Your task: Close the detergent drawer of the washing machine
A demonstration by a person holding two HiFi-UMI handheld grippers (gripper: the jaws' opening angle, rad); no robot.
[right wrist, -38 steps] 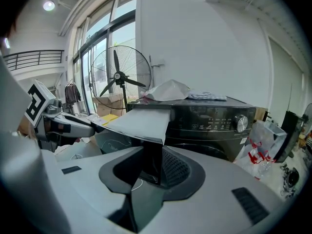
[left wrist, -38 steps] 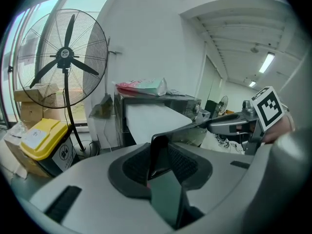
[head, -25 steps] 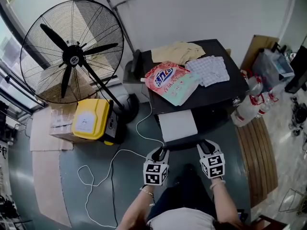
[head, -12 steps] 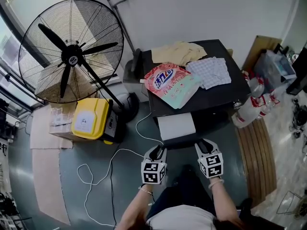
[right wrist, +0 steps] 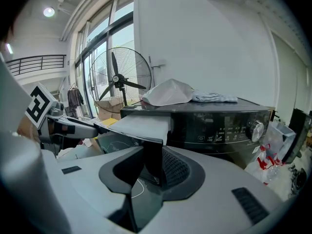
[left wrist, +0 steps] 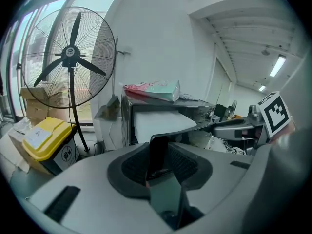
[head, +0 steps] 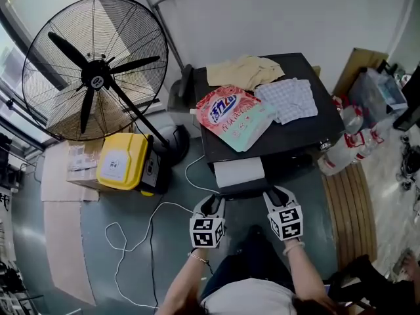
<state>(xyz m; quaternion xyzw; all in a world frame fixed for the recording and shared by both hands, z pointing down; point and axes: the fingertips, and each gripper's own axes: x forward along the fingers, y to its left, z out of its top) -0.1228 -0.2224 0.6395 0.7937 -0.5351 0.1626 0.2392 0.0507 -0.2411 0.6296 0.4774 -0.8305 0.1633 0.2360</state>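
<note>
Our left gripper (head: 214, 203) and right gripper (head: 274, 195) each clamp one end of the drawer (head: 239, 172) front. The drawer runs lengthwise straight ahead of both, into the washer (head: 308, 133).

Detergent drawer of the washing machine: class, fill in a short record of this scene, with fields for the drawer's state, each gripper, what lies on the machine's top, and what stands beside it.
drawer state: detergent drawer pulled out of the washing machine, not yet closed
left gripper: clamped on the drawer's dark front panel
right gripper: clamped on the same panel
on machine top: detergent bag, checked cloth, beige cloth
beside machine: pedestal fan, yellow container
</note>
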